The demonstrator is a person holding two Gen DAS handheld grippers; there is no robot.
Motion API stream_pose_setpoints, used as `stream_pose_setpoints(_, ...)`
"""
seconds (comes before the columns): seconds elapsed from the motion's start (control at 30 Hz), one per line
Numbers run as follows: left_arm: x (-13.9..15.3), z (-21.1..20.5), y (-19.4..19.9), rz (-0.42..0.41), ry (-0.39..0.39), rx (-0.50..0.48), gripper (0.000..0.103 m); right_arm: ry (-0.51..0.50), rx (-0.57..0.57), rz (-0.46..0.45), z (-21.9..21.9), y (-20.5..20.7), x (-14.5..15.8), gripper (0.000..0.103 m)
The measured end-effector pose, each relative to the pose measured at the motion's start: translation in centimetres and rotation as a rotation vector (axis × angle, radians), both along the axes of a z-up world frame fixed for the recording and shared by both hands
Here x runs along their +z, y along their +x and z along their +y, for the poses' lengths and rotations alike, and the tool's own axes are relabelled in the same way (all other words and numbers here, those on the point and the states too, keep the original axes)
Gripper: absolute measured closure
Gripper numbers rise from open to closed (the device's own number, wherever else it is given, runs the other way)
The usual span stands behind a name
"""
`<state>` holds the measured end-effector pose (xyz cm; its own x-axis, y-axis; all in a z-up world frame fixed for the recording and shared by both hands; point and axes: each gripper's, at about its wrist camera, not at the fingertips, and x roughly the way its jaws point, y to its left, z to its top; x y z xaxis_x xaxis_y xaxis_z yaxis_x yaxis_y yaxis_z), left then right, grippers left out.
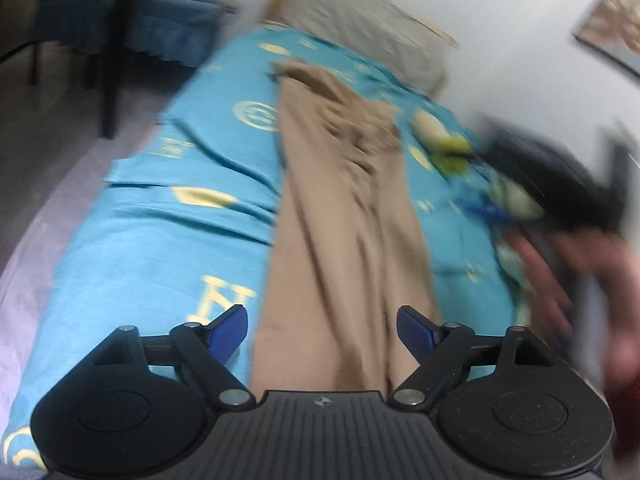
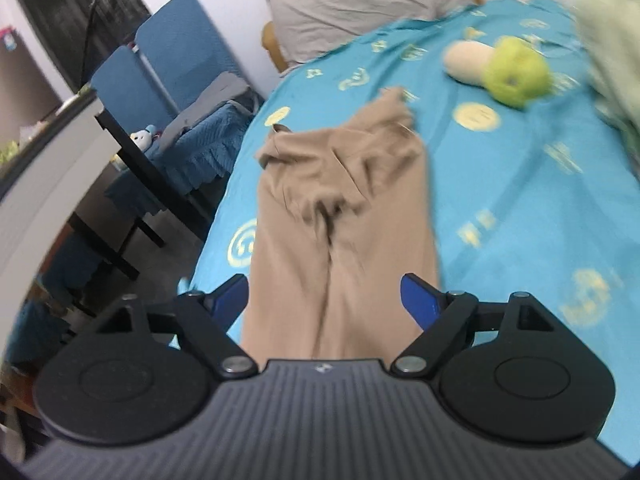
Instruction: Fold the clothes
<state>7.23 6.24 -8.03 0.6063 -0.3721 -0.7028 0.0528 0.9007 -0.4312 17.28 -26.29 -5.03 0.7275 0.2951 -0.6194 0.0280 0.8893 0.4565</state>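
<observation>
Nearest to my lens, my left gripper (image 1: 322, 330) stands with jaws wide, nothing pressed between the blue pads (image 1: 230, 330); tan trousers (image 1: 344, 240) lie beneath the gap. My right gripper (image 2: 324, 300) is likewise spread wide over the same cloth, holding nothing.

Left of the bed, bare floor (image 1: 60, 180) gives open room up to a dark table leg (image 1: 116, 60) and blue-covered chairs (image 2: 180, 52). The bed's left edge runs close beside the trousers; more free sheet lies to their right.

Surface: a turquoise bedsheet (image 2: 500, 200) with yellow emblems, rumpled. A grey pillow (image 2: 360, 0) sits at the far end against the pale wall (image 1: 500, 20). A green-and-cream soft toy (image 2: 500, 68) lies far right.

The trousers lie lengthwise along the bed, legs towards me, creased waistband (image 2: 344, 136) pointing to the pillow.
</observation>
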Motion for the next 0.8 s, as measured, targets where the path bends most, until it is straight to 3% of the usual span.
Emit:
stream_pose_setpoints(0.13,-0.7,0.5,1.1,0.063,0.002,0.033,0.019,0.045,-0.029,0.034,-1.9,-7.0,-0.8,0.018)
stream_pose_setpoints(0.27,-1.6,-0.2,1.6,0.137,0.042,0.016,0.019,0.074,-0.082,0.15,-2.2,-10.6,-4.1,0.018)
stream_pose_setpoints(0.43,-3.0,-0.8,1.8,0.232,0.084,0.003,0.019,0.058,-0.149,0.237,-2.4,-9.8,-6.2,0.019)
stream_pose_setpoints(0.53,-3.5,-0.5,2.1,0.252,0.066,0.006,0.019,0.061,-0.156,0.313,-2.2,-8.9,-8.1,0.016)
stream_pose_setpoints(0.6,-3.6,-0.7,2.1,0.255,0.044,-0.026,0.02,0.037,-0.125,0.3,-1.6,-8.9,-8.1,0.016)
stream_pose_setpoints(0.7,-3.8,-1.3,1.8,0.268,0.034,-0.065,0.027,0.045,-0.056,0.299,-0.7,-9.0,-8.1,0.016)
stream_pose_setpoints(0.8,-3.8,-1.7,1.4,0.275,0.067,-0.076,0.041,0.065,0.004,0.31,0.0,-9.5,-8.1,0.017)
